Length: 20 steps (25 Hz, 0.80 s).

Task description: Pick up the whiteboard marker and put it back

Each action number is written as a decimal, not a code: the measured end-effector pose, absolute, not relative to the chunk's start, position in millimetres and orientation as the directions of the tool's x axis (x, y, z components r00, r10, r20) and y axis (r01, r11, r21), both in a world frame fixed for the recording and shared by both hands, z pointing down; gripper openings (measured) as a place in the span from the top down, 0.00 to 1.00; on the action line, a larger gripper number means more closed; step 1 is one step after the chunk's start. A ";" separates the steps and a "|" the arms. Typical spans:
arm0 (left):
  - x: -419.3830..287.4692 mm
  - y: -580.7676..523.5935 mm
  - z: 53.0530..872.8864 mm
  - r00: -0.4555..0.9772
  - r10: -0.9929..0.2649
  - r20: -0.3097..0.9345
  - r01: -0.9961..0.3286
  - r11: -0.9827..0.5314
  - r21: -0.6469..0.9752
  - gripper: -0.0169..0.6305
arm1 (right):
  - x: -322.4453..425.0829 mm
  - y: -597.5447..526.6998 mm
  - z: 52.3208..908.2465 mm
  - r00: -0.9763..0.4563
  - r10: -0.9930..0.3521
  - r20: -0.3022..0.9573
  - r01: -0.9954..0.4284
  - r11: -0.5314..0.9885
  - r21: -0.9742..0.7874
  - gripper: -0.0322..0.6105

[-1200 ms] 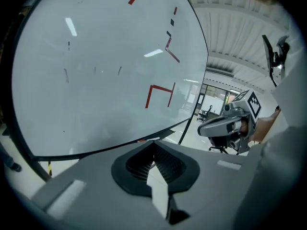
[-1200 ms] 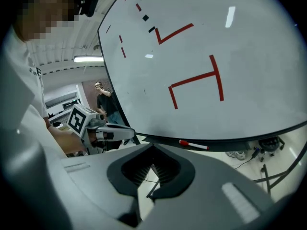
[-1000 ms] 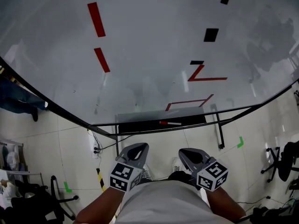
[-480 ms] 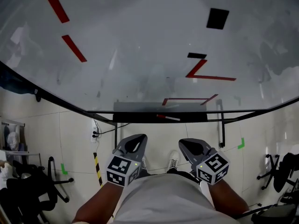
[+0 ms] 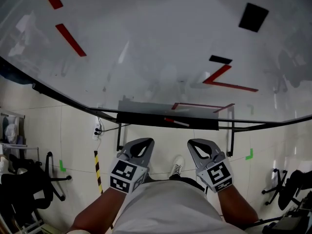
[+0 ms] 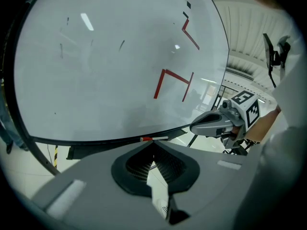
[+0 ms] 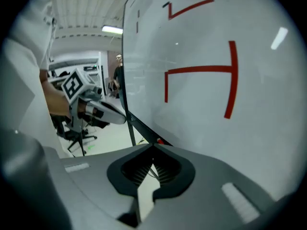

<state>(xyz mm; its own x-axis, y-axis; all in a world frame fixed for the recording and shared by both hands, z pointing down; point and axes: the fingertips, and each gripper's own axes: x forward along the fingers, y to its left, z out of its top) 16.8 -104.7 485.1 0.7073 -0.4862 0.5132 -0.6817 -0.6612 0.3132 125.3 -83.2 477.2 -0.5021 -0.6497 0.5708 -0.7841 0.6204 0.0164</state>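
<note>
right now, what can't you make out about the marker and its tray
- Marker, head view: too small to read any print or judge how its cap sits.
- Marker, right gripper view: only its red end shows; the right gripper hides the rest.
- Tray, left gripper view: the left gripper covers part of it.

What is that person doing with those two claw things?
A person stands at a whiteboard holding a claw in each hand. The left claw and the right claw are both shut and empty, held low, short of the board. The red-capped whiteboard marker lies on the tray under the board, untouched.
</note>
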 end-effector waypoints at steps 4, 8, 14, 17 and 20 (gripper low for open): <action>14.3 -102.5 489.7 0.708 -0.483 0.515 -0.684 -0.651 0.328 0.95 | 119.4 -90.0 489.9 -0.477 -0.629 0.614 -0.733 0.670 0.117 0.91; 9.3 -100.1 493.4 0.706 -0.483 0.518 -0.688 -0.642 0.338 0.95 | 116.0 -102.2 501.7 -0.453 -0.612 0.649 -0.702 0.693 0.164 0.88; -1.2 -104.2 499.8 0.693 -0.496 0.523 -0.702 -0.629 0.334 0.95 | 115.9 -121.1 523.9 -0.378 -0.591 0.712 -0.638 0.724 0.263 0.88; -4.7 -107.1 501.3 0.690 -0.499 0.524 -0.707 -0.619 0.341 0.95 | 114.9 -127.6 534.2 -0.364 -0.572 0.735 -0.620 0.738 0.267 0.87; -7.8 -107.5 501.5 0.688 -0.500 0.526 -0.710 -0.612 0.347 0.95 | 114.1 -134.1 538.7 -0.348 -0.564 0.749 -0.604 0.746 0.281 0.87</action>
